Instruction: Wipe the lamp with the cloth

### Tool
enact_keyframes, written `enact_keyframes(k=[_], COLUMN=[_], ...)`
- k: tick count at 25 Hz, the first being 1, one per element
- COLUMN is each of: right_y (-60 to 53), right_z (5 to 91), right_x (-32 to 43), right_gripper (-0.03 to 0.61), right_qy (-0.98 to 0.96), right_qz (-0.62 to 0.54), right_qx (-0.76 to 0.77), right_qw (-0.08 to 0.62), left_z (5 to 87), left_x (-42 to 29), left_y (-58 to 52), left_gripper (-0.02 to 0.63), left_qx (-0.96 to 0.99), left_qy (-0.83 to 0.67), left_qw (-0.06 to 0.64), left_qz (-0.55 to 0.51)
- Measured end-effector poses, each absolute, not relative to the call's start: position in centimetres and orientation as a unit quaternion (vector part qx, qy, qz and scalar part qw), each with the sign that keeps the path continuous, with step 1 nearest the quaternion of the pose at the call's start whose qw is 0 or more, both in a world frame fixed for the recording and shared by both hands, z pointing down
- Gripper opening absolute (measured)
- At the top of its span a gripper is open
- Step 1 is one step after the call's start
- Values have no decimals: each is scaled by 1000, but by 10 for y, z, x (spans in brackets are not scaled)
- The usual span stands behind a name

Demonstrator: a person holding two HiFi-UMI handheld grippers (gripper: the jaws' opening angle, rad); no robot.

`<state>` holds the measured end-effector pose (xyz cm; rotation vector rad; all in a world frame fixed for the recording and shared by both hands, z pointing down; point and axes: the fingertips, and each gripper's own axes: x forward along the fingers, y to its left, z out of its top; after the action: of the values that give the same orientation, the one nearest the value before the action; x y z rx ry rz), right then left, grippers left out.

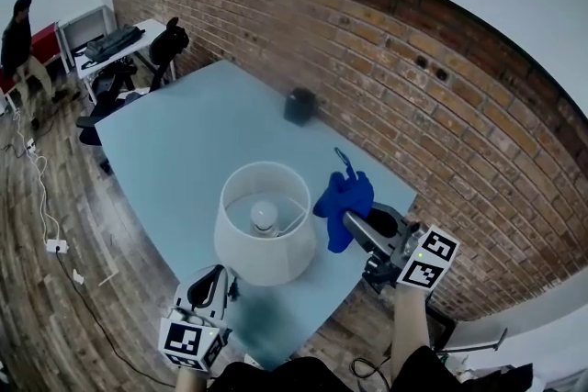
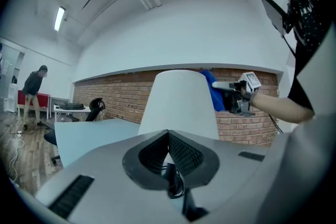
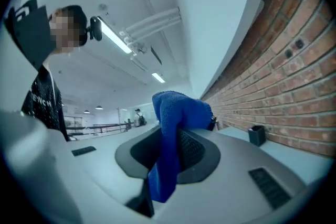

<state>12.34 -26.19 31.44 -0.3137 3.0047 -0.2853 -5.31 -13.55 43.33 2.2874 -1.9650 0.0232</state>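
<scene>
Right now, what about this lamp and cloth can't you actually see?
Lamp base: head view, hidden under the lampshade.
Whether the blue cloth touches the lampshade: head view only shows them side by side.
Small black container's contents: head view, too small and far.

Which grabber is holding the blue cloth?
The right gripper: the blue cloth is pinched between its fingers, beside the lamp. The left gripper holds no cloth.

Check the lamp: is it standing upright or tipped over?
Upright. The lamp stands on the table, its open top facing up with the bulb visible inside.
</scene>
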Motion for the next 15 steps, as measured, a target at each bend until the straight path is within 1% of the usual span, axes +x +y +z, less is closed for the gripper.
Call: enact_keyframes(k=[4,6,9,13,15], right_y=[-270,-278,-295,-309,-315], right_z=[275,274,294,322,338], right_x=[95,81,67,60,59], right_gripper=[66,66,66,66,66], right_qy=[984,980,976,957,950], right_qz=[-163,-190,-217,-286,-307], right_qx=[8,33,32,41,46], right_qw=[66,53,12,-8,-29], left_z=[430,429,427,427,427], left_x=[-54,-54,-52,-51,-52], left_y=[-135,-135,-137,-139,-140], left_gripper=[9,9,8,8,8], left_qx=[755,755,755,755,754], left_qy=[-653,-654,-653,-654,-655], left_qw=[58,57,54,53,54], left_qz=[5,2,3,4,3])
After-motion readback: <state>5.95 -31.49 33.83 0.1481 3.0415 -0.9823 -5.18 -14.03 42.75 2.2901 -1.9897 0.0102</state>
